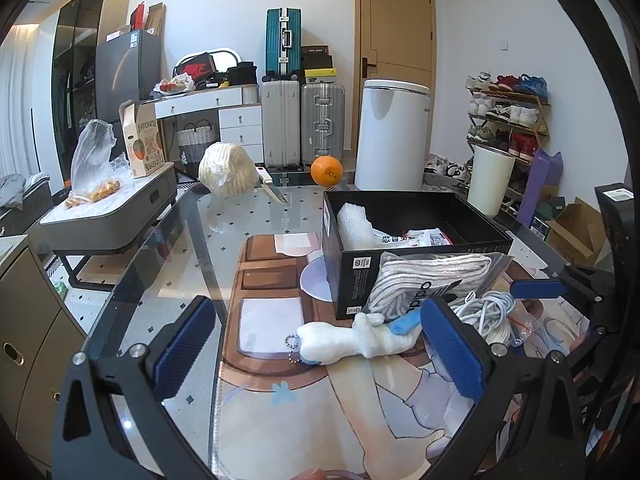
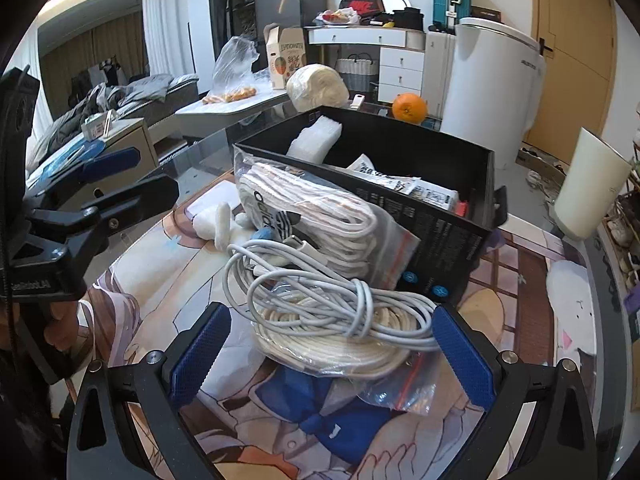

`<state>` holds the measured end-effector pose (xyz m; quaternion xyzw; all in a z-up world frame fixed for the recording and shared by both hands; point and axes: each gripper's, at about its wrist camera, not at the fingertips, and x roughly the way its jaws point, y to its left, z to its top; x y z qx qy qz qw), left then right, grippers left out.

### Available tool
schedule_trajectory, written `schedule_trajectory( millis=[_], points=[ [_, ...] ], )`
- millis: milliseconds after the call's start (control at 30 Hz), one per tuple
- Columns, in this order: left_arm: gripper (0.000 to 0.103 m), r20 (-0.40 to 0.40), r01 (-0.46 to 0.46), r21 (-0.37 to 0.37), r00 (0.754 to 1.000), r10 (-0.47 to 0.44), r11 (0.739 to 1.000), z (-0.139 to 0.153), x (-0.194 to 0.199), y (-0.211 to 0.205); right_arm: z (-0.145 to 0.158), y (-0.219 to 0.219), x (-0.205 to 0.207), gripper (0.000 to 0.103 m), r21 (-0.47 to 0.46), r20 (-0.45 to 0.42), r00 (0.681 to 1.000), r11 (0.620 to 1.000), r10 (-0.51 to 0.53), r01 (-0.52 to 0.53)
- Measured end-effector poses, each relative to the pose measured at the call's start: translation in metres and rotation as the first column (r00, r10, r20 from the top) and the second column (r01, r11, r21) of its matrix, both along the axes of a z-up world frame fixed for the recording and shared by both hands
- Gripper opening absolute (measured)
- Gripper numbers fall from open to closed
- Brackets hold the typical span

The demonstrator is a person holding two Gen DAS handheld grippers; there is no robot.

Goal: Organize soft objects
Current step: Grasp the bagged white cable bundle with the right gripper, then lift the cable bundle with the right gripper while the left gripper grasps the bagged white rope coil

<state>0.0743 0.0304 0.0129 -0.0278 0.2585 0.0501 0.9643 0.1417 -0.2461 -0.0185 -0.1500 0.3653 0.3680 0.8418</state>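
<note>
soft plush toy (image 1: 352, 340) lay on the tabletop just before the black box (image 1: 416, 240); i held the left gripper (image 1: 320, 356) with jaws wide around it, the right gripper (image 2: 324, 352) wide astride the cable bundle (image 2: 332, 312), ready to grasp.

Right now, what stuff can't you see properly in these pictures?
- Black box: the near wall hides its bottom in both views.
- Plush toy: in the right wrist view the sock bag covers most of it.
- Rope bag: the white cable lies over it.
- Packets in the box: print too small to read.
</note>
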Motion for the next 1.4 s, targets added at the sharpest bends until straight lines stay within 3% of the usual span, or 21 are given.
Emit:
schedule_trajectory(
  millis=[367,500,700,1200,1400],
  points=[
    [0.103,-0.021,0.013,-0.028,1.0,-0.013,1.0,-0.002,0.002,0.008,-0.004,0.013,0.01,0.101,-0.01,-0.022,1.0,1.0,0.013,-0.013],
    [0.103,-0.026,0.016,-0.029,1.0,-0.017,0.999,-0.003,0.003,0.008,-0.004,0.016,0.007,0.08,-0.025,-0.006,1.0,0.999,0.02,-0.02],
    [0.103,-0.03,0.022,-0.03,0.999,-0.023,0.999,-0.003,0.004,0.008,0.0,0.011,0.001,0.062,-0.011,0.028,0.999,0.999,0.034,-0.034],
    [0.103,-0.028,0.025,-0.022,0.999,-0.025,0.999,-0.003,0.002,0.006,0.019,-0.015,-0.013,0.032,0.066,0.076,0.997,0.997,0.034,-0.039],
    [0.103,-0.032,0.03,-0.01,0.999,-0.03,1.0,-0.002,0.002,0.004,0.022,-0.02,-0.016,0.03,0.074,0.082,0.996,0.996,0.045,-0.051]
  ],
)
